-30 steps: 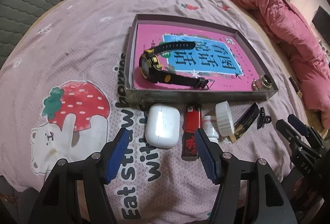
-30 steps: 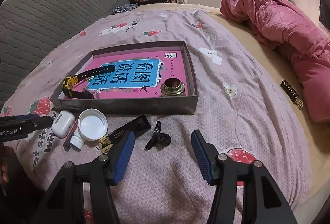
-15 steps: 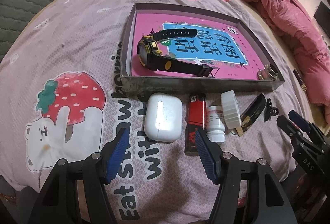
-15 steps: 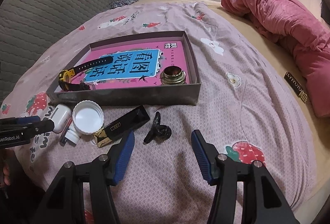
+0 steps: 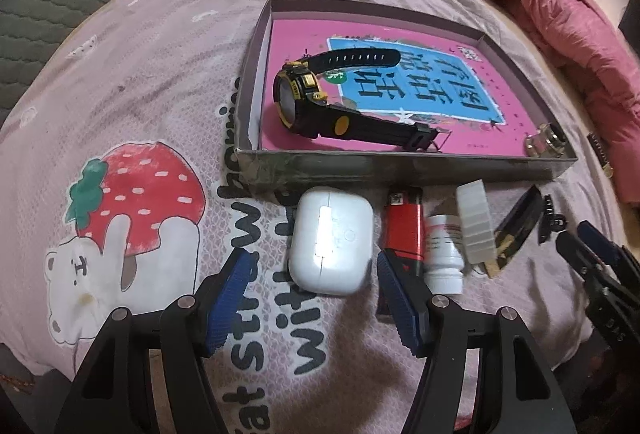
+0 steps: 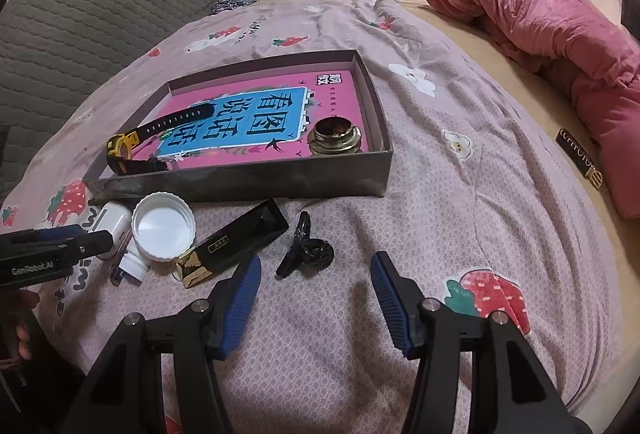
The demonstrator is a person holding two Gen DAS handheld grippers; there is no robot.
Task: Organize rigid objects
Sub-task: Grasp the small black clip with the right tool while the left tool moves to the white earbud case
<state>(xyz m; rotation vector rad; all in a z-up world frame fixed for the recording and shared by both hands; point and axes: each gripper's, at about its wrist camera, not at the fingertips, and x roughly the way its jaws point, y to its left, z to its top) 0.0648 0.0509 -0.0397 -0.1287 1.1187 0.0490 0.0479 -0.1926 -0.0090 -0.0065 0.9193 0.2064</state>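
Hovering lower than before, left gripper [image 5: 310,286] wide open, empty, earbud case [image 5: 330,244] now partly between fingers on bed. Right gripper [image 6: 316,292] open, empty, unmoved near hair clip [image 6: 306,252]. Watch [image 5: 320,106] lies in box [image 5: 400,170] beyond.

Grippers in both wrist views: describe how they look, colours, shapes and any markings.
Both are alike. The left gripper and the right gripper each have two angular matte black arms with round silver screw heads, ending in jaws faced with ribbed blue pads. In the right wrist view, the left gripper's black side carries white "GenRobot.AI" lettering. No cables or sleeves show.
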